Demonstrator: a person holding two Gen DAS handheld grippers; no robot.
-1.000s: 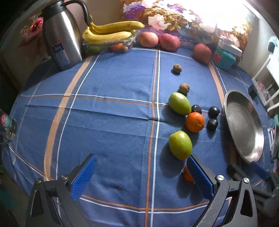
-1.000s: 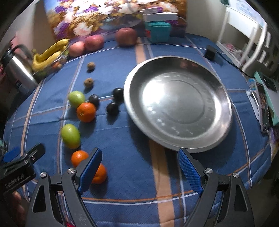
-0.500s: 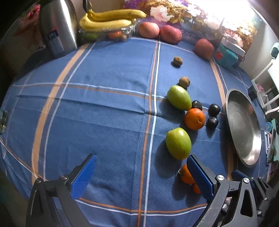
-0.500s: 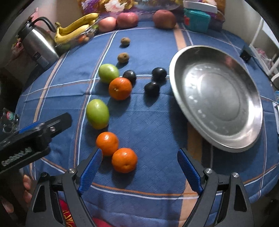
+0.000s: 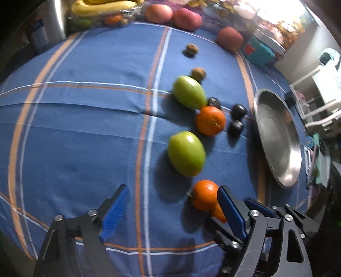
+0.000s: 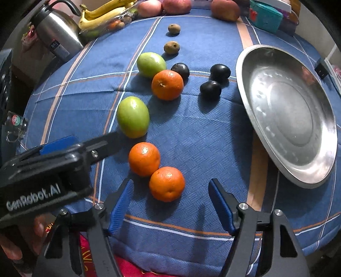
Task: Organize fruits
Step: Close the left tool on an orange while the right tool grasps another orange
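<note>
Fruits lie on a blue striped tablecloth. In the right wrist view, my right gripper (image 6: 170, 202) is open, with the nearest orange (image 6: 166, 183) just ahead between its fingers. A second orange (image 6: 144, 158), two green mangoes (image 6: 133, 116) (image 6: 151, 64), a third orange (image 6: 167, 84), three dark plums (image 6: 210, 89) and two kiwis (image 6: 171, 47) lie beyond. An empty steel plate (image 6: 287, 110) sits to the right. My left gripper (image 5: 172, 204) is open and empty; an orange (image 5: 204, 197) lies by its right finger, a green mangoes (image 5: 187, 153) ahead.
At the far edge stand a steel kettle (image 6: 56, 32), bananas on a clear box (image 6: 104, 12), three red apples (image 6: 224, 8) and a teal box (image 6: 265, 15). The left gripper's body (image 6: 49, 170) fills the right view's lower left. The tablecloth's front edge is close.
Both grippers have moved forward and lower toward the fruits. The right gripper swung left, so the near orange now sits between its open fingers. No fruit has moved.
</note>
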